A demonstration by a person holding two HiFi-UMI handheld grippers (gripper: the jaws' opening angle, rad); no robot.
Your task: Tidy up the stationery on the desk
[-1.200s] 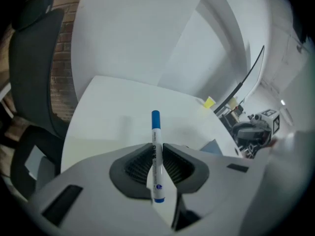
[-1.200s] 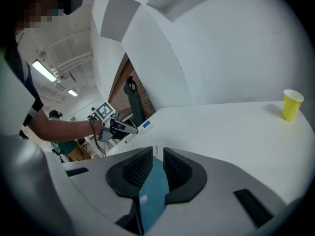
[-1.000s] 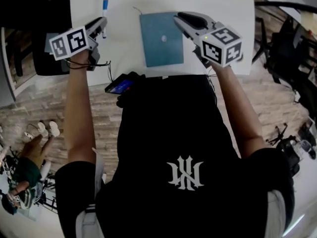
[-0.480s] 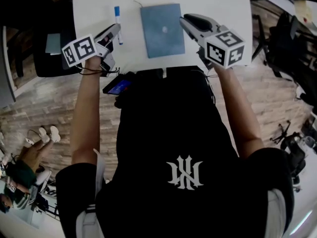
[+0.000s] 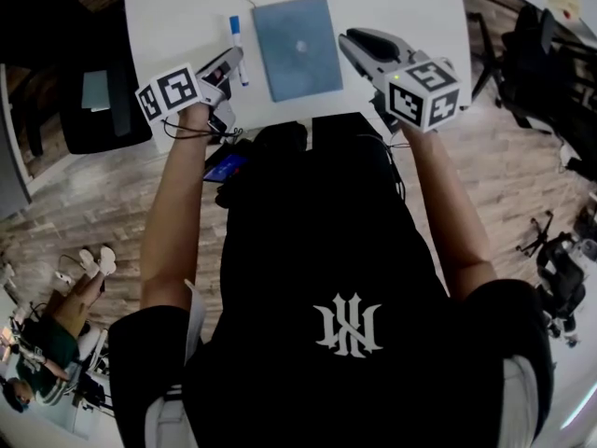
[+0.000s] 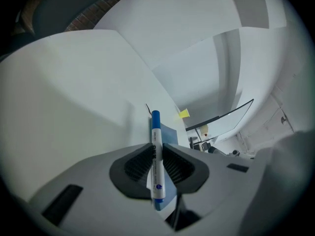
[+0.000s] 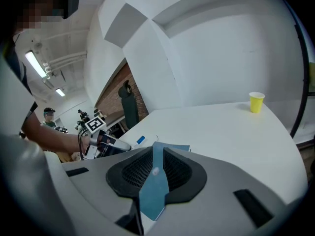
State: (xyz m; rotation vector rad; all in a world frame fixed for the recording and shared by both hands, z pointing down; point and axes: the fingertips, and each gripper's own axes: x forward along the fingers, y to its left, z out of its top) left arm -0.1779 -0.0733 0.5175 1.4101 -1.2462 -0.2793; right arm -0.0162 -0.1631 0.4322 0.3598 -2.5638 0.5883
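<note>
A blue notebook (image 5: pixel 297 49) with a pale spot in its middle lies flat on the white desk (image 5: pixel 401 7). My left gripper (image 5: pixel 235 59) is just to its left, shut on a white marker (image 5: pixel 237 37) with a blue cap. In the left gripper view the marker (image 6: pixel 155 132) stands clamped between the pads, cap pointing away, with the notebook (image 6: pixel 171 132) beyond it. My right gripper (image 5: pixel 353 37) hovers by the notebook's right edge. Its jaws (image 7: pixel 157 151) stand a narrow gap apart, and the notebook (image 7: pixel 174 147) shows through that gap, on the desk ahead.
A yellow paper cup (image 7: pixel 256 102) stands far back on the desk. A black chair (image 5: pixel 93 101) sits by the desk's left side, and more chairs (image 5: pixel 532 54) at the right. A curved monitor (image 6: pixel 221 119) stands beyond the desk. A person (image 7: pixel 49 114) is in the background.
My left gripper has carried the marker rightward, close to the notebook. The right gripper has drawn back along the notebook's right edge, toward the desk's near edge. The notebook stays on the desk.
</note>
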